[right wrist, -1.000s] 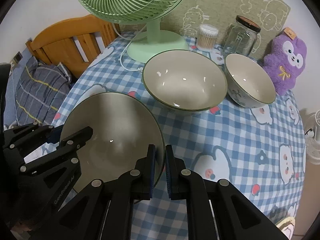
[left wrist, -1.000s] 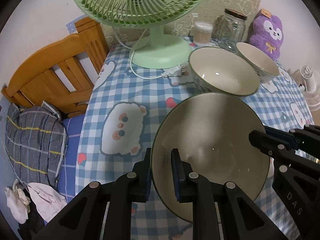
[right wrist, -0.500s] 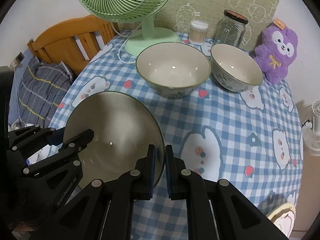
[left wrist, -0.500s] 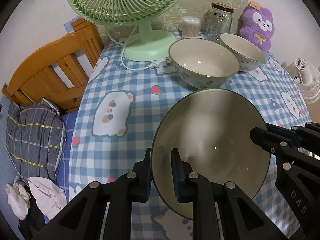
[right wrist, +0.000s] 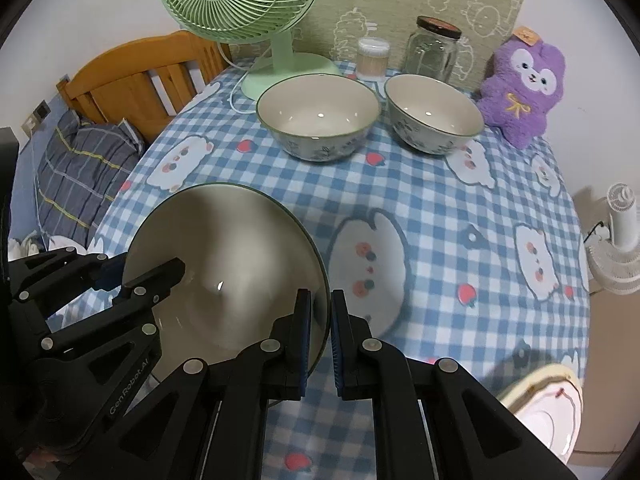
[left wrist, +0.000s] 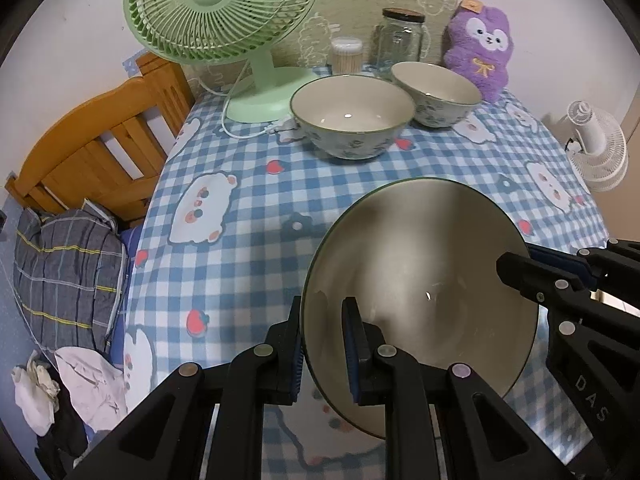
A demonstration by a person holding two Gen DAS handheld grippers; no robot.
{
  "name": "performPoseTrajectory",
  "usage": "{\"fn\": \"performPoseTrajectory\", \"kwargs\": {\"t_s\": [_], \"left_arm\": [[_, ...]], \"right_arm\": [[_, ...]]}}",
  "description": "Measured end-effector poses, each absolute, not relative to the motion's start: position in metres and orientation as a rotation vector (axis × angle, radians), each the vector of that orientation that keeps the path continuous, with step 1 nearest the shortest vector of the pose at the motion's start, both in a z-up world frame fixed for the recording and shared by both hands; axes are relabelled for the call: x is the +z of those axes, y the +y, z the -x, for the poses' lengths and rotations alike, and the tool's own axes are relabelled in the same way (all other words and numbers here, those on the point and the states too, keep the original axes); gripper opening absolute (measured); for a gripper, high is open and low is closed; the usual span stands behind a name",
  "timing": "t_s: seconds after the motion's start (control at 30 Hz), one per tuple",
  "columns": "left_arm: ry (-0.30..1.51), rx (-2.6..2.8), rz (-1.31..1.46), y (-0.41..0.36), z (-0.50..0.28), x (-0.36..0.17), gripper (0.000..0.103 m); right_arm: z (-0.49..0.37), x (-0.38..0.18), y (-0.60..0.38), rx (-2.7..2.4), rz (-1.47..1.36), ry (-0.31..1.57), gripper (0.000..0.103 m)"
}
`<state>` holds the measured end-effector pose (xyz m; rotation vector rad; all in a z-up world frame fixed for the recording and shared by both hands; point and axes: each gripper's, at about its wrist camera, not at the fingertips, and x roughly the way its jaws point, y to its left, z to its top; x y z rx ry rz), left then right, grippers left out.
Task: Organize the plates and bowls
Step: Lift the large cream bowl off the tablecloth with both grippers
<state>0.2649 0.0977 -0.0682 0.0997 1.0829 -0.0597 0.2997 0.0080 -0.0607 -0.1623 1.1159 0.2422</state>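
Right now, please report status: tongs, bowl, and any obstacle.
Left tongs and right tongs shut on big cream green-rimmed bowl, opposite rims. Two floral ceramic bowls beyond. Nothing between.

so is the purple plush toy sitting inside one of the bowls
No, the purple plush toy stands on the tablecloth beside the smaller bowl, whose inside is empty.

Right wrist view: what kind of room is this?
Probably a bedroom or a small living space at home, not a kitchen. A wooden bed frame with a plaid pillow stands beside the cloth-covered table, and a purple plush toy sits at the back.
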Motion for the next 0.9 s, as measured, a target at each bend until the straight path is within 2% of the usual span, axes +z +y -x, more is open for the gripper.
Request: {"fn": "performPoseTrajectory", "kwargs": {"t_s": [0.9], "left_arm": [[1.049, -0.111, -0.125, 0.038, -0.179, -0.06, 0.015]], "right_arm": [[-0.198, -0.054, -0.053, 0.214, 0.128, 1.1, 0.012]]}}
